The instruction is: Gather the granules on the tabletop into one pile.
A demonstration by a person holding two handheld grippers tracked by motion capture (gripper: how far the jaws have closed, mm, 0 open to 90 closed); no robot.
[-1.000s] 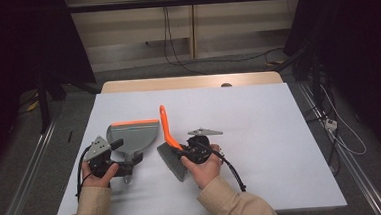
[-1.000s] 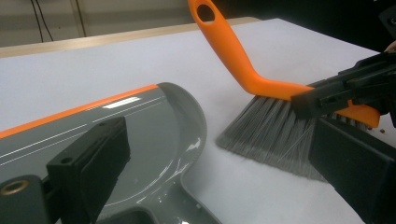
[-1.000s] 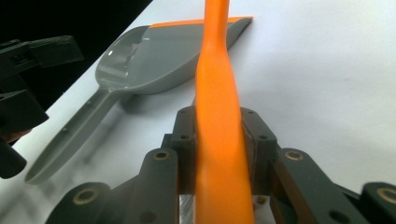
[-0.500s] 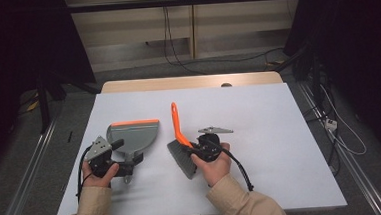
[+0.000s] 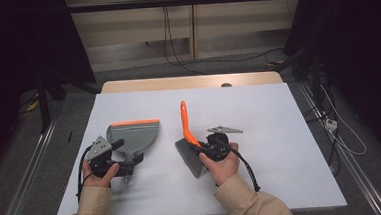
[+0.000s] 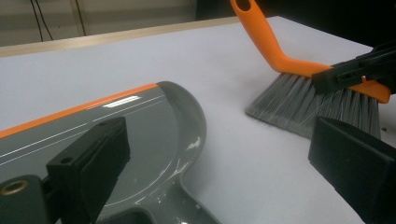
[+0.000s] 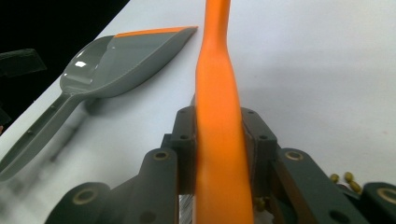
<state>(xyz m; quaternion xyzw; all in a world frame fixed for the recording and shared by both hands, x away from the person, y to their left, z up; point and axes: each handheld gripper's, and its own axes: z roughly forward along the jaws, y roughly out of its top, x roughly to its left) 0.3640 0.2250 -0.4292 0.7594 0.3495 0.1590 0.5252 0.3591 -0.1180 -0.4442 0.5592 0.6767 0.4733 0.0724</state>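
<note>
A grey dustpan (image 5: pixel 135 133) with an orange front edge lies on the white table (image 5: pixel 280 132), left of centre. My left gripper (image 5: pixel 126 152) rests over its handle, jaws wide apart and open; the left gripper view has the pan (image 6: pixel 140 126) between and below the jaws (image 6: pixel 222 172). A hand brush (image 5: pixel 190 155) with grey bristles and an orange handle (image 5: pixel 184 119) stands right of the pan. My right gripper (image 5: pixel 202 148) is shut on that handle, which rises between its jaws (image 7: pixel 219 140) in the right gripper view. The bristles (image 6: pixel 308 100) touch the table.
A few small yellowish bits (image 7: pixel 348 179) lie on the table beside the right gripper. Bare table stretches to the right and toward the far edge. Cables and dark stands surround the table on the floor.
My right gripper has carried the brush to the right, away from the dustpan. The left gripper and the dustpan have stayed put.
</note>
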